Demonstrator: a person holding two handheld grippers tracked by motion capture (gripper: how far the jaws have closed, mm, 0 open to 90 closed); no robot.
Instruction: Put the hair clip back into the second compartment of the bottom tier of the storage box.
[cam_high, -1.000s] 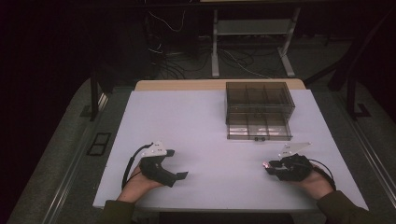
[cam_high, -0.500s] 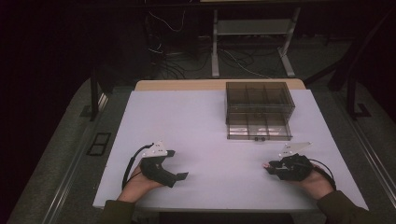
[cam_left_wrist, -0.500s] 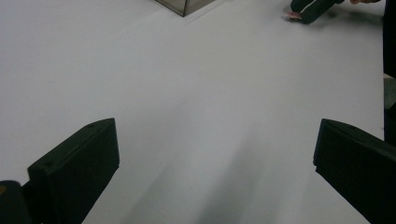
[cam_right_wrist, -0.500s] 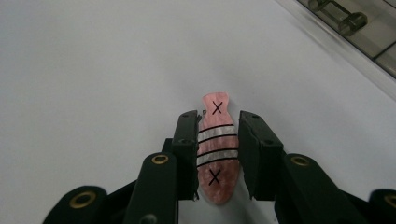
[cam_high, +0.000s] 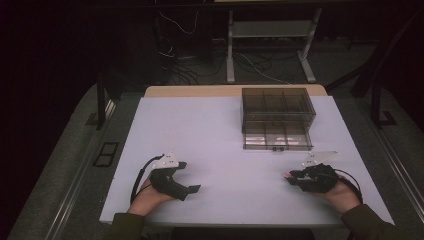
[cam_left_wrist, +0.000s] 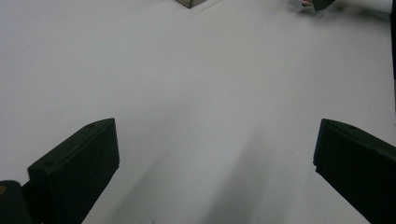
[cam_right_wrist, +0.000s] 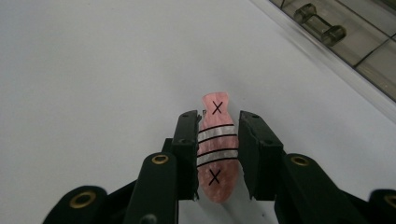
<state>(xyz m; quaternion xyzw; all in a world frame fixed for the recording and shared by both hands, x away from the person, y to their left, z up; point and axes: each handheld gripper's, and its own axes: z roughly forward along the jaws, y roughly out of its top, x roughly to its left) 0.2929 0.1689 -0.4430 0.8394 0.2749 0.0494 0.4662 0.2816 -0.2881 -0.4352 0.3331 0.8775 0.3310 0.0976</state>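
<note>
White table (cam_high: 225, 135) — pink fish (cam_right_wrist: 215, 149) gripped

left gripper (cam_left_wrist: 215, 172) — jaws standing wide apart, nothing lying between | white table (cam_left_wrist: 196, 84) spreading ahead | drawer box (cam_left_wrist: 191, 3) corner peeking at top edge | other gripper (cam_left_wrist: 322, 3) — showing top right

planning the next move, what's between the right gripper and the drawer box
Bare white table in the high view; right gripper is shut on a pink fish, and the drawer box stands apart, beyond it.
</note>
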